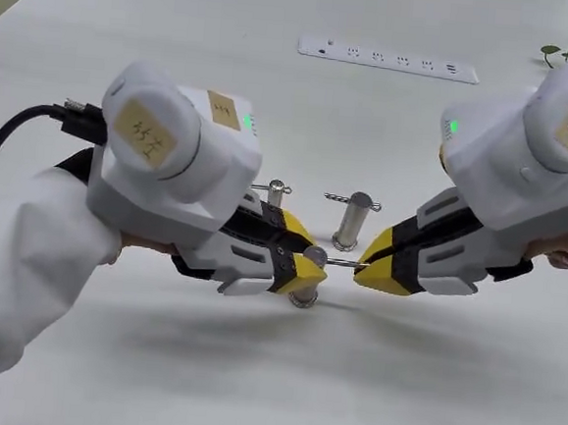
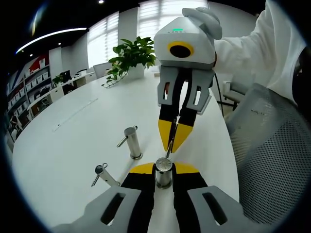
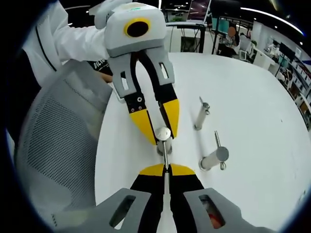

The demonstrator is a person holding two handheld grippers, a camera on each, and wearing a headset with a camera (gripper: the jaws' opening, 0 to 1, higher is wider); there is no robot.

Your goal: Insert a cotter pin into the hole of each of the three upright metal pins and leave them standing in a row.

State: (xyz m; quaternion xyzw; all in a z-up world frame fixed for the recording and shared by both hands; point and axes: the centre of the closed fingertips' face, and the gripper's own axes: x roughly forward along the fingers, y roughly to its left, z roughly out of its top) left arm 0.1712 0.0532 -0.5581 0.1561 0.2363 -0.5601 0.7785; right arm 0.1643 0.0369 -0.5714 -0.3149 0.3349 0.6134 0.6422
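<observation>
Closest to me, my left gripper (image 2: 164, 170) is squeezed tight on the nearest metal pin (image 2: 164, 180), which stands on the white table (image 1: 251, 387). My right gripper (image 3: 166, 170) is pinched shut on a thin cotter pin (image 3: 165, 153), its tip right at that pin's top. The metal pin looks hard, smooth and heavy, so I would hold it below its head; the cotter pin looks light and bendy, best held by its back end. Farther back stand two more metal pins (image 1: 352, 218) (image 1: 277, 188), each seeming to have a cotter pin through it
</observation>
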